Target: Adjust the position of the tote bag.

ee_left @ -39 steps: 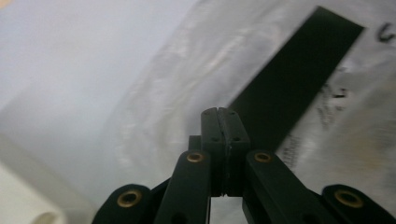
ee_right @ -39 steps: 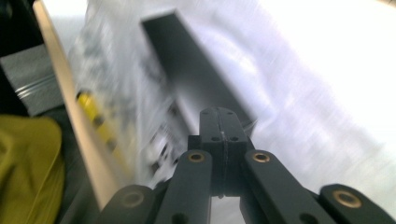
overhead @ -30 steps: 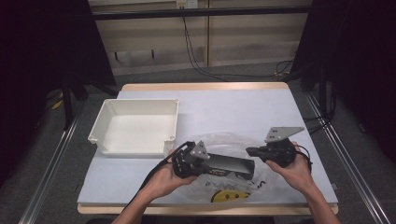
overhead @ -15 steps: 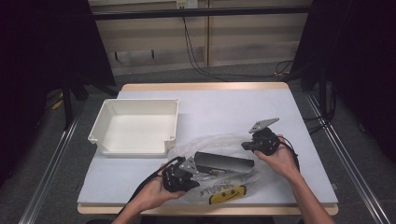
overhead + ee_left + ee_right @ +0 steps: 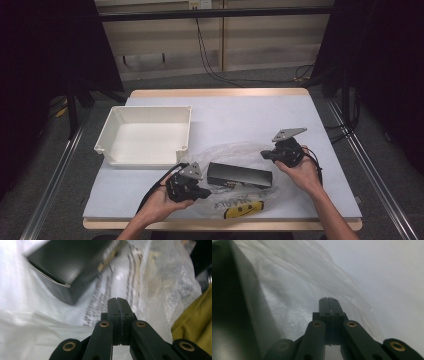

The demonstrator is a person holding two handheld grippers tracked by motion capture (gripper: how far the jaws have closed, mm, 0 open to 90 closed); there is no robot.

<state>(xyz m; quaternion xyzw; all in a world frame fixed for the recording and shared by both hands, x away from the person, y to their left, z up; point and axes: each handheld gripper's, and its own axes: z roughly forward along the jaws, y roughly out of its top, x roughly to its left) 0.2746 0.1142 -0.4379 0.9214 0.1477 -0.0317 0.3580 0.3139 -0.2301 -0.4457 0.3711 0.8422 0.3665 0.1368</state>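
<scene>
One black box (image 5: 240, 175) lies inside one clear plastic bag (image 5: 235, 152), just right of one white tray (image 5: 145, 135). Left gripper (image 5: 206, 192) and right gripper (image 5: 264, 155), jaws closed, flank it; whether they pinch film is unclear.

The table (image 5: 250, 117) carried a pale covering with a wooden edge showing. A white open tray (image 5: 145, 135) sat at its left. A clear plastic bag (image 5: 240, 152) lay near the front, a black box (image 5: 240, 176) in it.
</scene>
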